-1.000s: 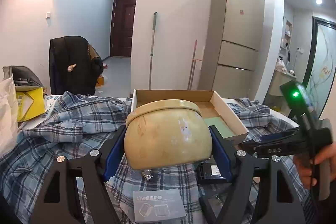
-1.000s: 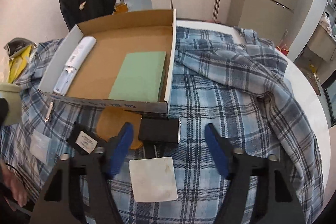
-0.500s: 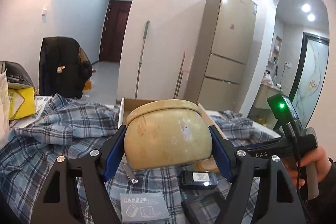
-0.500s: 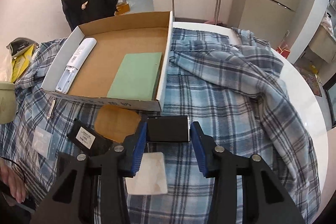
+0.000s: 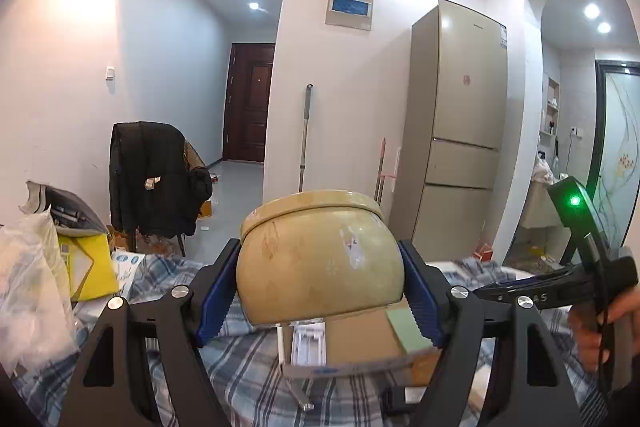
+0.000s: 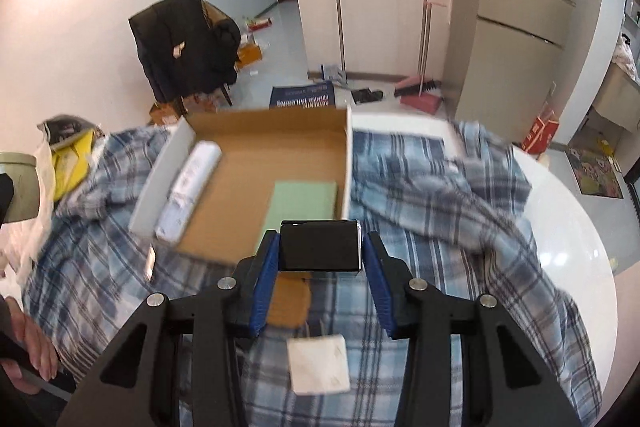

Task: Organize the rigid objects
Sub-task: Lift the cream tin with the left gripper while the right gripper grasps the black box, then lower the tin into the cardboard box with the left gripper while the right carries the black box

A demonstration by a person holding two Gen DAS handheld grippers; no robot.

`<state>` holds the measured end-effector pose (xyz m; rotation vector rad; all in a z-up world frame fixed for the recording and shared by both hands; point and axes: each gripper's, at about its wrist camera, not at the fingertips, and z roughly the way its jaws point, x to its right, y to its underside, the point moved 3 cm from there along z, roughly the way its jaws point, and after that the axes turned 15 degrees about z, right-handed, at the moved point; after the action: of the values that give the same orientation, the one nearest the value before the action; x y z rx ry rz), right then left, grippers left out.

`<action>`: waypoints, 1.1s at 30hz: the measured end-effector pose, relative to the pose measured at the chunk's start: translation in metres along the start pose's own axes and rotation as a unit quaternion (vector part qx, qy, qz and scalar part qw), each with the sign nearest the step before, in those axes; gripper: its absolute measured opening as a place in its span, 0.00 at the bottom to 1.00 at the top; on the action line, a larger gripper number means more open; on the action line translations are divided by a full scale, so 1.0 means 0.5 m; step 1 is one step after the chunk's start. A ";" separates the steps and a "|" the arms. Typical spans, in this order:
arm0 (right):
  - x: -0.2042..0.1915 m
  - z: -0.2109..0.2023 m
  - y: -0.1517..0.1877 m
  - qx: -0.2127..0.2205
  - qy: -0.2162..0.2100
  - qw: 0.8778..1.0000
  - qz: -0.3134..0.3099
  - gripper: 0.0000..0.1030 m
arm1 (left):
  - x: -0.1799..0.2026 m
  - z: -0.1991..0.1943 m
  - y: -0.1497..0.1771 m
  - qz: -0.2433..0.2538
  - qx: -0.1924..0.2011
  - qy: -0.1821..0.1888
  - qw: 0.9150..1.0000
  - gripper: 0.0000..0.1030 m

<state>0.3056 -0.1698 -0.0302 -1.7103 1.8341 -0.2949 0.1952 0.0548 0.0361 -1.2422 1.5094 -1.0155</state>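
Note:
My left gripper [image 5: 320, 295] is shut on a yellow-green round bowl [image 5: 320, 259] and holds it in the air above the near edge of an open cardboard box [image 5: 360, 341]. My right gripper [image 6: 319, 261] is shut on a black rectangular case [image 6: 319, 246] and holds it lifted just before the box [image 6: 264, 163]. The box holds a green flat pad [image 6: 302, 201] and a white wrapped roll [image 6: 188, 193]. The bowl's edge also shows at the far left of the right wrist view [image 6: 20, 187].
A blue plaid cloth [image 6: 420, 211] covers the white round table [image 6: 568, 235]. On it lie a white square card [image 6: 319, 363], a brown round coaster [image 6: 290, 301], and a small black device [image 5: 404, 395]. A yellow bag [image 5: 86, 267] and plastic bags sit at the left.
My right gripper closed on the black case and lifted it off the cloth toward the box. My left gripper raised the bowl higher and carried it over the box's near edge.

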 end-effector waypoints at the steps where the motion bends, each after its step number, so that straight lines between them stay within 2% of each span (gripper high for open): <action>1: -0.007 -0.001 -0.009 0.003 -0.002 1.000 0.001 0.40 | -0.003 0.009 -0.005 -0.003 -0.003 0.003 1.000 0.75; 3: -0.022 0.002 -0.025 0.006 -0.011 1.000 0.008 0.40 | -0.005 0.043 -0.012 -0.006 -0.028 0.019 0.999 0.75; 6: -0.037 0.015 -0.032 0.004 -0.023 1.000 0.019 0.40 | 0.005 0.112 0.001 0.010 -0.107 0.012 0.994 0.75; 8: -0.044 0.029 -0.029 -0.001 -0.026 0.999 0.019 0.40 | 0.012 0.156 0.029 -0.004 -0.139 0.033 0.990 0.75; 11: -0.047 0.050 -0.016 -0.007 -0.018 1.000 0.007 0.40 | 0.023 0.218 0.080 -0.023 -0.204 0.070 0.976 0.75; 13: -0.039 0.062 -0.010 -0.015 -0.023 1.000 0.013 0.40 | 0.033 0.247 0.107 -0.021 -0.233 0.091 0.968 0.75; 20: -0.004 0.092 -0.010 -0.026 -0.029 0.998 0.039 0.40 | 0.094 0.292 0.124 -0.007 -0.259 0.132 0.957 0.75; 25: 0.024 0.096 -0.018 -0.017 -0.018 0.998 0.056 0.40 | 0.150 0.337 0.137 0.014 -0.296 0.146 0.944 0.75; 29: 0.038 0.089 -0.028 -0.013 -0.026 0.998 0.063 0.40 | 0.169 0.365 0.142 0.015 -0.314 0.140 0.939 0.75; 33: 0.042 0.082 -0.032 -0.015 -0.036 0.997 0.067 0.40 | 0.172 0.380 0.141 0.009 -0.315 0.135 0.940 0.75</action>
<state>0.3422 -0.1823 -0.0598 -1.5879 1.8982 -0.1502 0.3544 -0.0278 -0.0913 -1.5575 2.1641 -0.7249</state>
